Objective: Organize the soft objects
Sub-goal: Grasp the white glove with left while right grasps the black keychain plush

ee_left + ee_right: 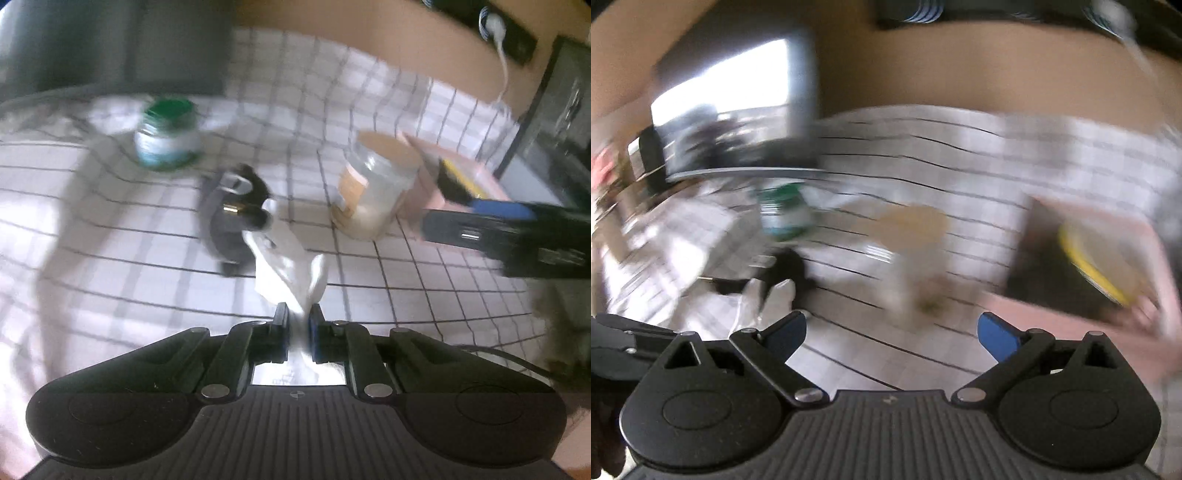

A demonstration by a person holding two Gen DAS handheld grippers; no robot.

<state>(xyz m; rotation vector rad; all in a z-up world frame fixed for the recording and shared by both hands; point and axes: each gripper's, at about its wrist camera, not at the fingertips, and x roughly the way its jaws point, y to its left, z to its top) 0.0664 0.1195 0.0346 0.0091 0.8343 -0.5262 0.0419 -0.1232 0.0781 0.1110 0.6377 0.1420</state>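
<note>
The left tongs (298, 314) are pinching tight, the two fingers pressed nearly together on a strip of white cloth (286, 264) that is trailing forward from between them. The right tongs (892, 330) are hanging wide apart, blue pads (997, 336) spread and gripping nothing, and they are reaching in from the right in the left wrist view.

Tan wall (388, 48) behind a surface spread with white, dark-gridded cloth (369, 107). Black power strip (509, 35) fixed high on the wall, white plug and cord hanging from it. Dark monitor (738, 103) at the cloth's far edge, reflecting bright window light; both views motion-blurred.
</note>
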